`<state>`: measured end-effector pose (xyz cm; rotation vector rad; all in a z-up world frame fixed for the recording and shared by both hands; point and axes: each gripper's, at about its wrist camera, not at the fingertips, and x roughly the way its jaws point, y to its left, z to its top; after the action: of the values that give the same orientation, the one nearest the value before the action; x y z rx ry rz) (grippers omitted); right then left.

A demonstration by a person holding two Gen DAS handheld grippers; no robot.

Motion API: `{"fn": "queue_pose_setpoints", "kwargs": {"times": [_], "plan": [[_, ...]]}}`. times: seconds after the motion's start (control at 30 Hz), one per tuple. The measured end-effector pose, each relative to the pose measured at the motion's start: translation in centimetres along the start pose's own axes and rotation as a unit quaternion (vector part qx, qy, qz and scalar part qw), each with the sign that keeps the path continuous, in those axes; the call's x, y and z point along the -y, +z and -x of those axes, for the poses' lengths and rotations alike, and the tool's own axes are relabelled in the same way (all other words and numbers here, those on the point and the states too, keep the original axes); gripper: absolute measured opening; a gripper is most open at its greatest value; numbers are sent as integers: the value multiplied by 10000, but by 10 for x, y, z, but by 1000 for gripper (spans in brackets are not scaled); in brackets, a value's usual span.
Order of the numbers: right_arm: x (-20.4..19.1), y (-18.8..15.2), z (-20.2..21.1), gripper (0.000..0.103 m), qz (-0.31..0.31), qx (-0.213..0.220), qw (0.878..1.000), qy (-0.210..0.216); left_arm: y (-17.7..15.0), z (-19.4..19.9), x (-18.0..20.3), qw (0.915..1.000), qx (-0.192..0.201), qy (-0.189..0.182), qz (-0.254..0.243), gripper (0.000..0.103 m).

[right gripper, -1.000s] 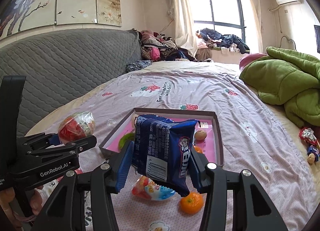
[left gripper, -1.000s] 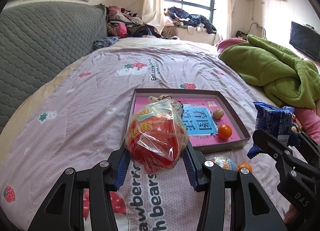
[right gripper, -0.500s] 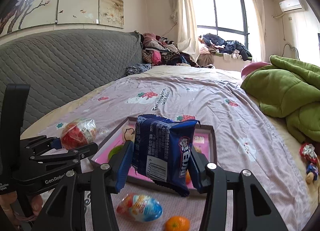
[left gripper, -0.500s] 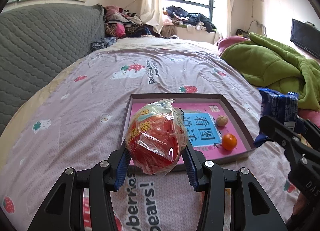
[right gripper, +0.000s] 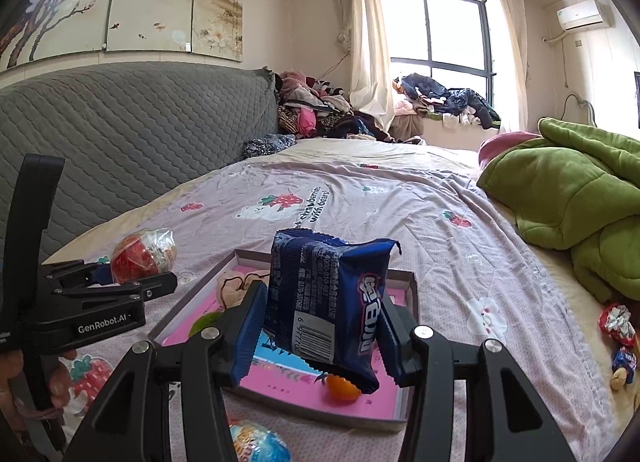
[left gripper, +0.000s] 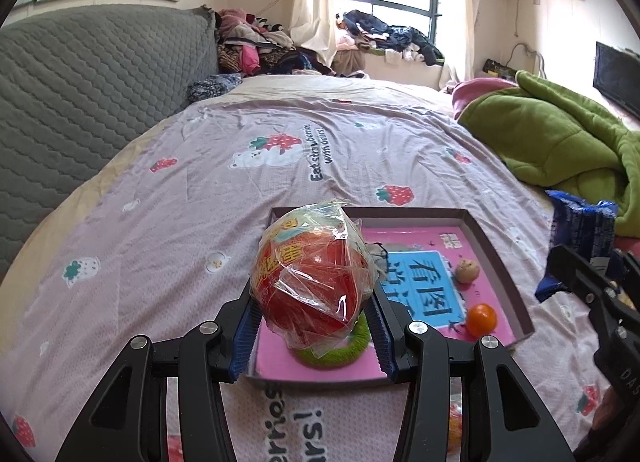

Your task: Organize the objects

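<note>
Over tray [left gripper: 505, 262] now, both tools.

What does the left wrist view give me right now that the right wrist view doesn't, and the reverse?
Only the left wrist view shows the green ring in the tray's near end, directly under the red wrapped egg held in the left gripper, plus the small brown nut by the blue label.

Only the right wrist view shows the blue wrapped egg lying on the bedsheet in front of the tray, and the small toys at the bed's right edge.

Both show the tray, the orange, and the blue snack packet clamped in the right gripper.
</note>
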<state>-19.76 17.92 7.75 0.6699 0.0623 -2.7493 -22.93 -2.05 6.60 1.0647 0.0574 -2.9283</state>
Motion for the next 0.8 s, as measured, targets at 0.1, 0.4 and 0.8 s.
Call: {"fn": "queue_pose_setpoints", "kwargs": {"times": [0.1,0.4,0.8], "plan": [[3,1,-6,51,0,-19,10000,0,2,-7,-3,10000,-45,32,17,51],[-1,-6,-36,51,178,-273,9994,108,-3,-28,-7,9998,-142,95,-31,51],[-11,-30,-76,51,304,-672,9970,251,-16,-59,2,9991,-353,72,-222,51]]}}
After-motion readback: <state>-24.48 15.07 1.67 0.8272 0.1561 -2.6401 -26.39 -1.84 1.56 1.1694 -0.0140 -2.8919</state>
